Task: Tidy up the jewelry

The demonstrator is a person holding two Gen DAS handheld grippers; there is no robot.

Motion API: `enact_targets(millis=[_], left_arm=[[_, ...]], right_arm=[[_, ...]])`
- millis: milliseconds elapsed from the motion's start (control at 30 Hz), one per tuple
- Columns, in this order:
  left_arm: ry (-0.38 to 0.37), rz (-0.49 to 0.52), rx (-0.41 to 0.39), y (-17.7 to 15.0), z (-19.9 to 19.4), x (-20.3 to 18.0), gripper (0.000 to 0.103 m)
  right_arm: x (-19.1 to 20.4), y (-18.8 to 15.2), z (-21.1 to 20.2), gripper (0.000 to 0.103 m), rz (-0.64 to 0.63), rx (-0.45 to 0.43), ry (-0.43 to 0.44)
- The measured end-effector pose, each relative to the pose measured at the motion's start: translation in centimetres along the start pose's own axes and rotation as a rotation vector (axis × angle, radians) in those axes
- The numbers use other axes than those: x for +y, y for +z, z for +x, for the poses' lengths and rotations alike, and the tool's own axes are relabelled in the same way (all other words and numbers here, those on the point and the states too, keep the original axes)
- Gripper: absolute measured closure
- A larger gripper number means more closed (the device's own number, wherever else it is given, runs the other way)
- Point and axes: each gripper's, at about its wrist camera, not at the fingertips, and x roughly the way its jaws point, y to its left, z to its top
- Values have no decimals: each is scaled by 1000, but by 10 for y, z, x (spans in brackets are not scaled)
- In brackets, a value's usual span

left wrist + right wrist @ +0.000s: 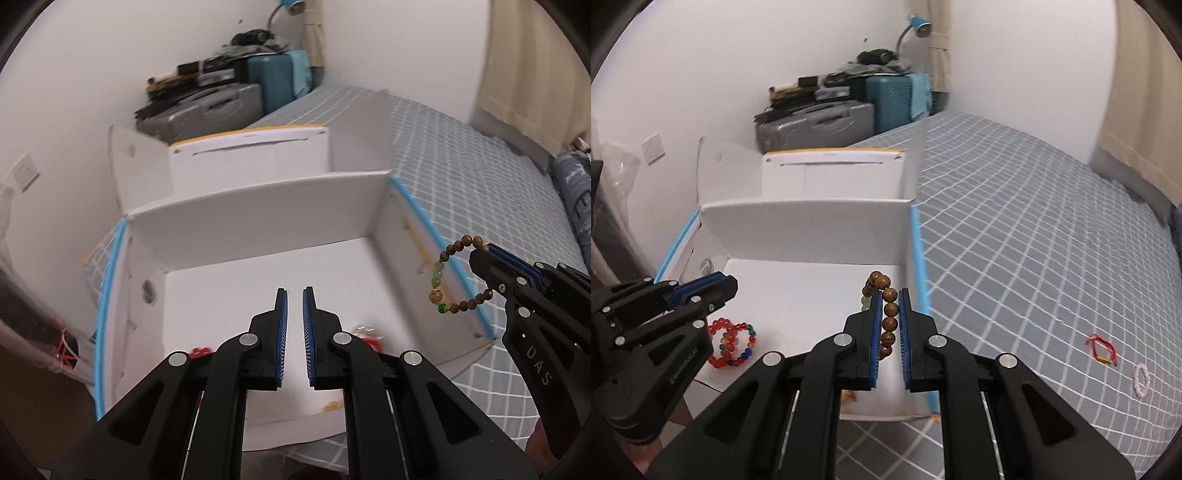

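Observation:
A white cardboard box (258,218) (805,218) with blue tape stands open on the bed. My right gripper (889,295) (480,254) is shut on a brown wooden bead bracelet (888,314) with green beads (448,277) and holds it over the box's right wall. My left gripper (294,295) (716,282) hangs over the box floor, jaws a narrow gap apart, nothing between them. A red bead bracelet (721,345) and a multicoloured bead bracelet (740,341) lie on the box floor at its front left; red beads (199,351) peek out behind my left fingers.
A red string bracelet (1102,347) and a pale pink bead bracelet (1140,380) lie on the grey checked bedsheet (1034,240) to the right. A second white box (831,173) stands behind the first. Suitcases (820,122) are stacked in the far corner.

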Motion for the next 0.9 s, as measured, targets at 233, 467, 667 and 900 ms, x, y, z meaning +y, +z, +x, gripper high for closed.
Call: enact_targets(millis=[233, 467, 667, 900], left_arm=[[49, -40, 36, -15, 18, 37, 94], [73, -53, 65, -26, 34, 47, 94], [80, -68, 85, -28, 44, 53, 92], [83, -88, 66, -27, 40, 57, 60]], right_arm=[[29, -9, 32, 95, -51, 44, 26], [37, -19, 61, 95, -60, 104, 25], [38, -22, 68, 93, -67, 120, 22], [38, -20, 62, 63, -57, 100, 29]])
